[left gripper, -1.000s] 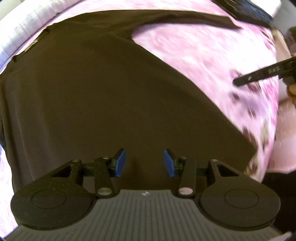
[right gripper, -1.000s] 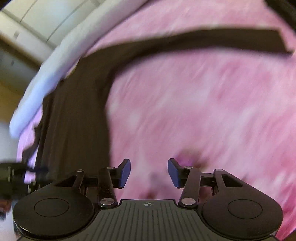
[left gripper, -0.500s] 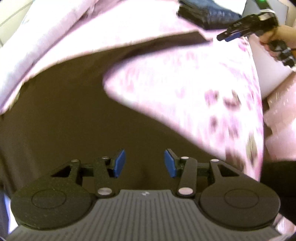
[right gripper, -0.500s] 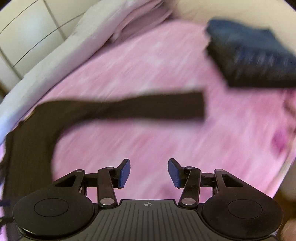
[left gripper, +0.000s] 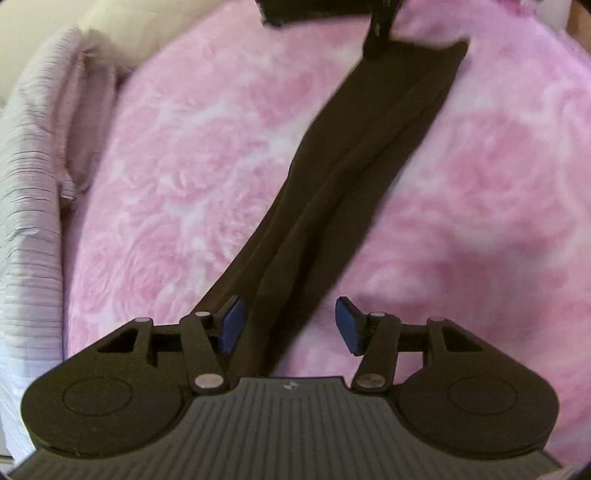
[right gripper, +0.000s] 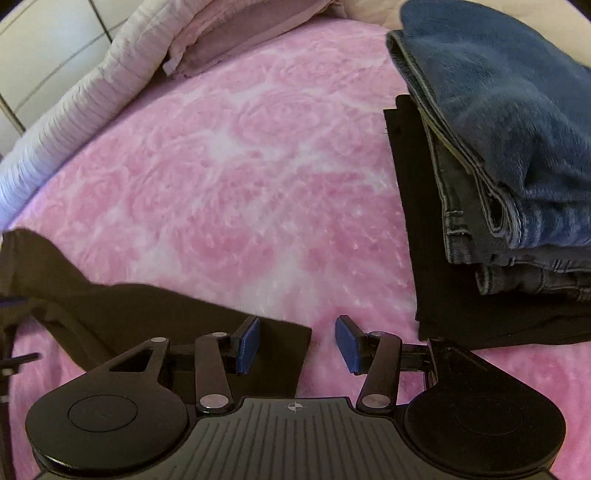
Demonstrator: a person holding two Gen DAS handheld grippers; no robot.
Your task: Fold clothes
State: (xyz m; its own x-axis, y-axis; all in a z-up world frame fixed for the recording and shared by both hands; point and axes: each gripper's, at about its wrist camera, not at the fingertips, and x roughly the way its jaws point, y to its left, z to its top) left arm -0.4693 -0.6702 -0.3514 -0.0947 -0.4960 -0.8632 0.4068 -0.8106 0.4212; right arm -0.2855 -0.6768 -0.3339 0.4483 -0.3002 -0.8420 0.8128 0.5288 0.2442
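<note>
A dark brown long-sleeved garment lies on a pink blanket. In the left wrist view its sleeve (left gripper: 354,177) runs from between my fingers up to the cuff at the top right. My left gripper (left gripper: 288,325) is open over the sleeve's near end. In the right wrist view the sleeve's cuff end (right gripper: 273,339) lies under my right gripper (right gripper: 295,343), which is open and empty. The right gripper also shows at the top of the left wrist view (left gripper: 380,33), at the cuff.
A stack of folded clothes (right gripper: 498,166), blue fleece on jeans on a black piece, sits at the right. The pink blanket (right gripper: 240,166) covers the bed. A pale striped pillow (right gripper: 92,92) and folded bedding lie along the far left edge.
Both grippers swung away from the garment's body to the sleeve. The left now sits over the sleeve's near end, the right has come down at the cuff beside the folded stack.
</note>
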